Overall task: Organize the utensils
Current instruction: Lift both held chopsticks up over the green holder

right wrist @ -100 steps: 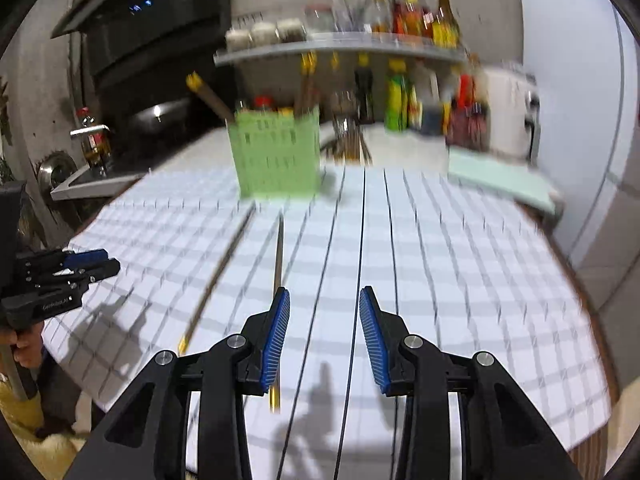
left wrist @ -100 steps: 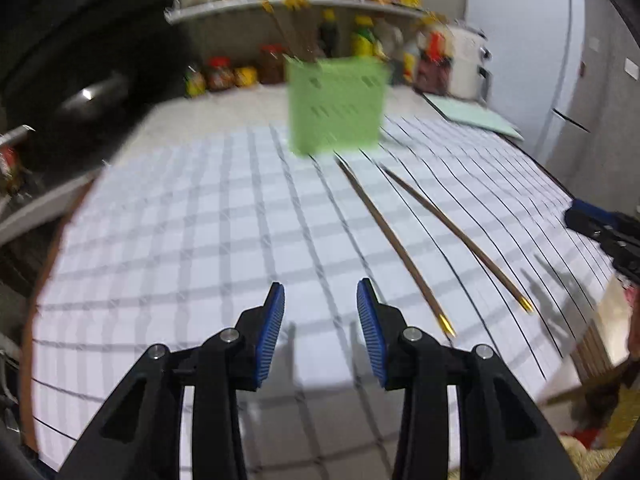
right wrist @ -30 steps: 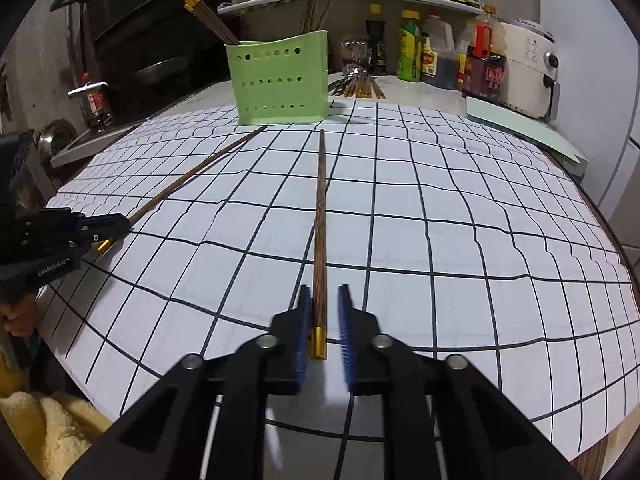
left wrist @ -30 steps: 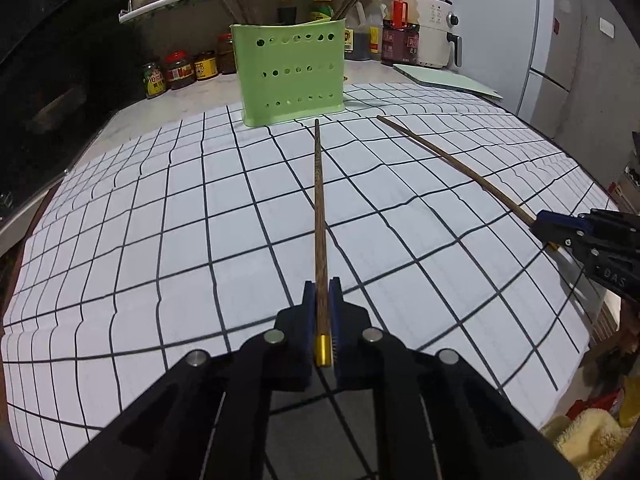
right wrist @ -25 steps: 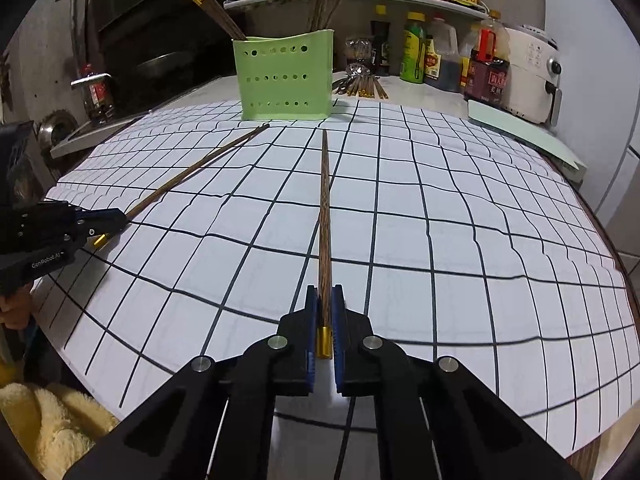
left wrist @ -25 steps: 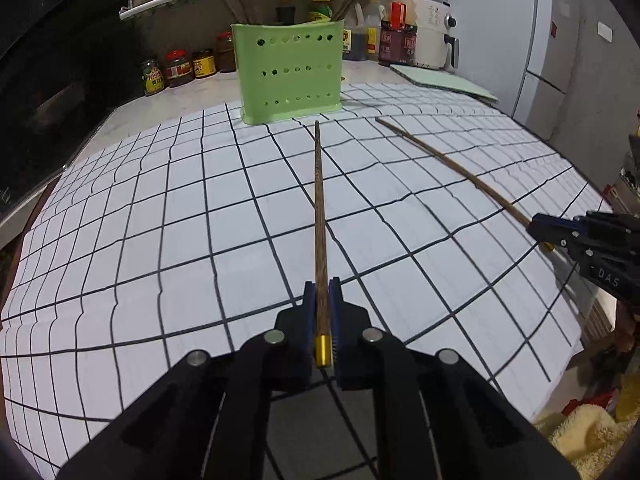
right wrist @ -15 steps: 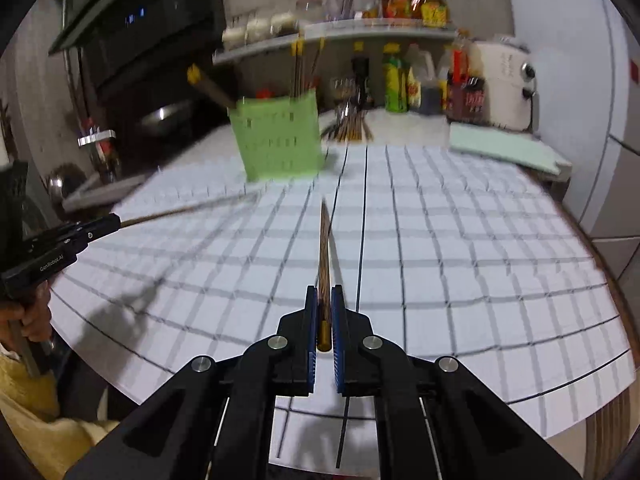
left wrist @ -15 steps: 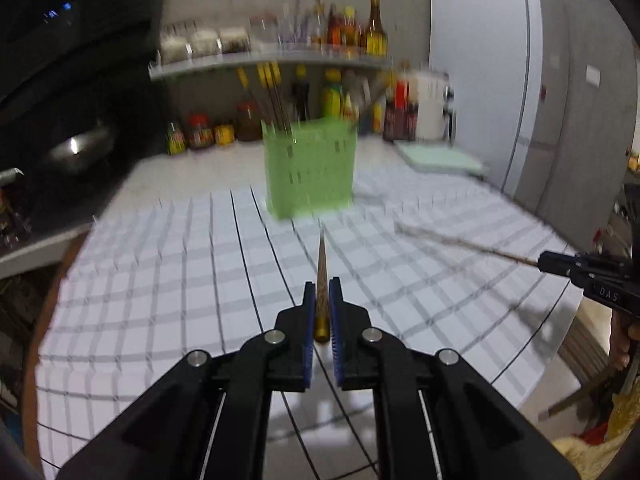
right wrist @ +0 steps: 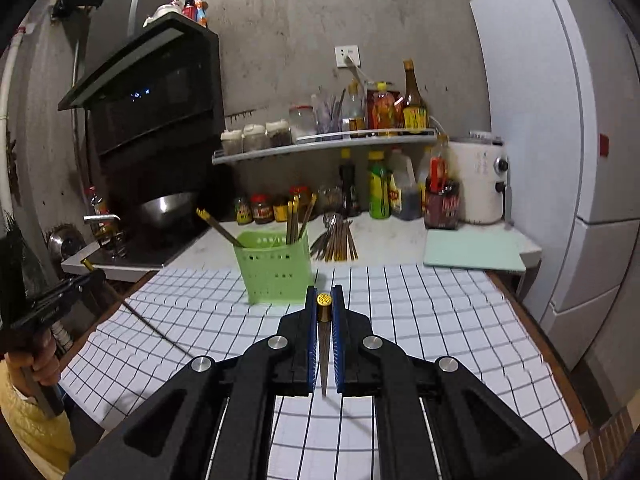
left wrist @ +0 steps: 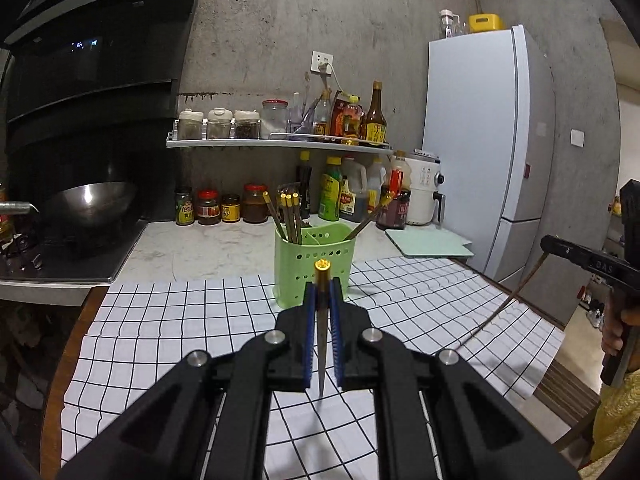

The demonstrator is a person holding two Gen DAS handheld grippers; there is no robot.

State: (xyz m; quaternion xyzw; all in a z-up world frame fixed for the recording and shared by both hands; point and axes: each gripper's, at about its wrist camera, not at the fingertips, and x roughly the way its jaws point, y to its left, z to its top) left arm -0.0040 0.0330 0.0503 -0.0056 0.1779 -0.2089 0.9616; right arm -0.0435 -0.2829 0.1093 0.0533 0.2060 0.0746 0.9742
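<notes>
My left gripper is shut on a brown chopstick with a gold cap, held upright above the checked cloth, its tip pointing down. My right gripper is shut on a second chopstick, also upright. The green perforated utensil holder stands ahead on the cloth with several chopsticks in it; it also shows in the right wrist view. Each gripper shows in the other's view, the right one and the left one, with its chopstick hanging down.
A loose bundle of utensils lies on the counter behind the holder. A pale green cutting board lies at the right. Bottles and jars line the shelf. A wok sits on the stove at left; a fridge stands at right.
Both grippers closed on chopsticks lying on the cloth, lifted them and tilted them from flat to upright, high above the cloth.
</notes>
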